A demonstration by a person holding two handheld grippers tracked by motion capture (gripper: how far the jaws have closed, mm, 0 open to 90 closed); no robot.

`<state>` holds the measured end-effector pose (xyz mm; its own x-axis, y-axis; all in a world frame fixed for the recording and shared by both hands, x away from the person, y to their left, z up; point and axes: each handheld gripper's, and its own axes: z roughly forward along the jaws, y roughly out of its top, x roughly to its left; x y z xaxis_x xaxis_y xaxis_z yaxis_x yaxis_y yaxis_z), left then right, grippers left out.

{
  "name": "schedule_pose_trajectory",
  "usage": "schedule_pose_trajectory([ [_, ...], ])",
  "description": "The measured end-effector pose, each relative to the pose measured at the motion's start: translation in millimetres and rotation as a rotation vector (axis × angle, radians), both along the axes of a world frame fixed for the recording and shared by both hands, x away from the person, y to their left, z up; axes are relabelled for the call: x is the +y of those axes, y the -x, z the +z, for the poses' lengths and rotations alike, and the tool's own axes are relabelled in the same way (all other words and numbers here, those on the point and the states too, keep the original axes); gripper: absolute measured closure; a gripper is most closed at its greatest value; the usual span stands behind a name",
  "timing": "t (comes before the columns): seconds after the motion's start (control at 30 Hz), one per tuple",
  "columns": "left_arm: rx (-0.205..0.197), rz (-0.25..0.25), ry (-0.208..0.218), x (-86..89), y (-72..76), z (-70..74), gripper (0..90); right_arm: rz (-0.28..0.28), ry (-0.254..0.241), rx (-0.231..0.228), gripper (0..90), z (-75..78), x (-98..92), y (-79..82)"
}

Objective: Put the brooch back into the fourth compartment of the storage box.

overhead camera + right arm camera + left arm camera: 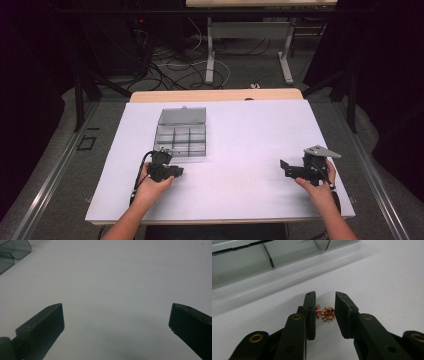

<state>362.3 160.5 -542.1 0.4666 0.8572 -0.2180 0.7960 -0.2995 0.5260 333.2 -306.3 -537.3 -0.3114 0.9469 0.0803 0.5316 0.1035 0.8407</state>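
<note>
Organizer box [12, 252] cut off at corner, compartment contents [181, 137] perhaps too small to tell

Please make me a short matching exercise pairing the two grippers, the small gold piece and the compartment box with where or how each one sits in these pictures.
Things:
1. left gripper
2. right gripper
3. gold ornament
4. clear compartment box

States or places:
A. lid open, on the white mat ahead of the left hand
B. jaws spread wide over bare mat
C. lying between two black jaws, beside one of them
D. jaws partly closed around a small item, by the box's front edge

Pairs: 1-D, 2-B, 3-C, 4-A
</note>
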Motion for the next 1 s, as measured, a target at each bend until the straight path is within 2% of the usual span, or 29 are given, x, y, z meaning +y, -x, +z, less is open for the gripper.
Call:
schedule_pose_trajectory([
  [0.63, -0.003, 0.010, 0.011, 2.8, 0.4, 2.9, 71.8, -0.003, 0.002, 0.005, 0.0, 0.3, -0.3, 0.3],
  [0.8, -0.005, 0.028, 0.020, 2.4, 1.3, 4.8, 71.8, -0.004, 0.000, 0.003, 0.0, 0.2, 0.1, 0.2],
  [0.83, -0.005, 0.017, 0.015, 3.7, 0.8, 6.0, 71.8, -0.004, -0.004, 0.001, 0.0, 0.0, 0.4, 0.0],
  [1.0, -0.003, 0.020, 0.020, 5.1, 1.1, 8.4, 71.9, -0.007, -0.003, 0.005, 0.0, 0.2, 0.4, 0.2],
])
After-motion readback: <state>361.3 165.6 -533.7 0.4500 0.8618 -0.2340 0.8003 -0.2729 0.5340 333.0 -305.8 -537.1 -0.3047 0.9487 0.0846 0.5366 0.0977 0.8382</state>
